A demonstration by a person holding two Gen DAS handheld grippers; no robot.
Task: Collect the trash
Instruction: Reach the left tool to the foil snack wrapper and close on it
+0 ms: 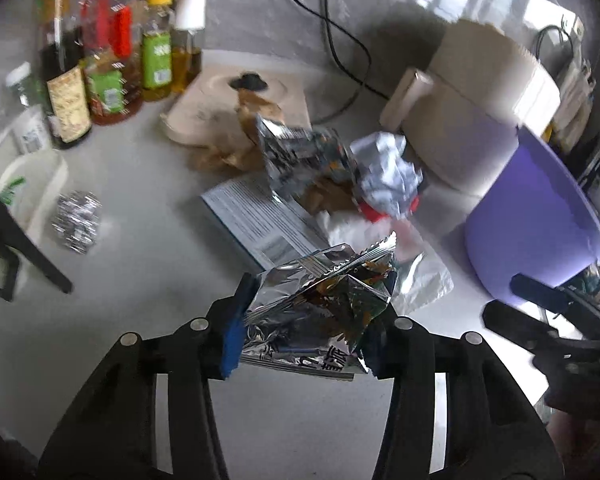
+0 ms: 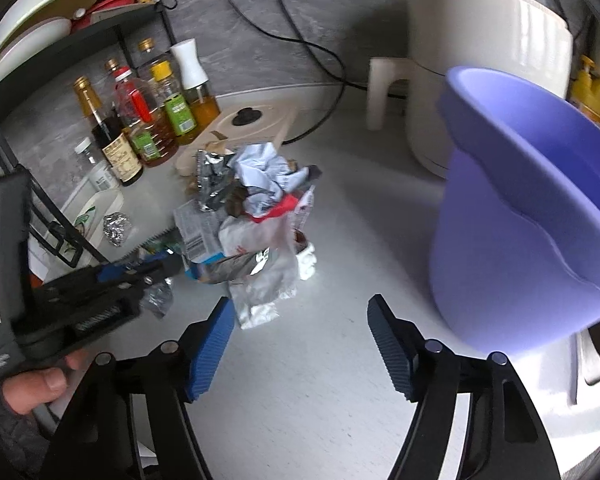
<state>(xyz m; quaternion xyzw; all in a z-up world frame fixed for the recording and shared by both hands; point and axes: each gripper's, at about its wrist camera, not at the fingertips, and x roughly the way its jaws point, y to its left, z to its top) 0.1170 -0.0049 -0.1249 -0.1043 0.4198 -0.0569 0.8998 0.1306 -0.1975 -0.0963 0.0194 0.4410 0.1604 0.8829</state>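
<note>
My left gripper (image 1: 304, 340) is shut on a crumpled silver foil snack wrapper (image 1: 324, 300), its blue pads pressing both sides, just above the white counter (image 1: 140, 320). Beyond it lies a pile of trash (image 1: 340, 184): foil bags, crumpled paper, a printed sheet, a white plastic bag. A purple bin (image 1: 532, 208) stands at the right. In the right wrist view my right gripper (image 2: 300, 340) is open with nothing between its pads, over bare counter between the trash pile (image 2: 256, 200) and the purple bin (image 2: 520, 240). A hand holds the left gripper (image 2: 160, 272) at the left.
Several oil and sauce bottles (image 1: 112, 60) stand at the back left beside a cream board (image 1: 220, 96). A small foil ball (image 1: 76, 222) lies near a black rack (image 1: 16, 248). A white appliance (image 2: 480, 60) and black cables (image 2: 300, 40) sit behind the bin.
</note>
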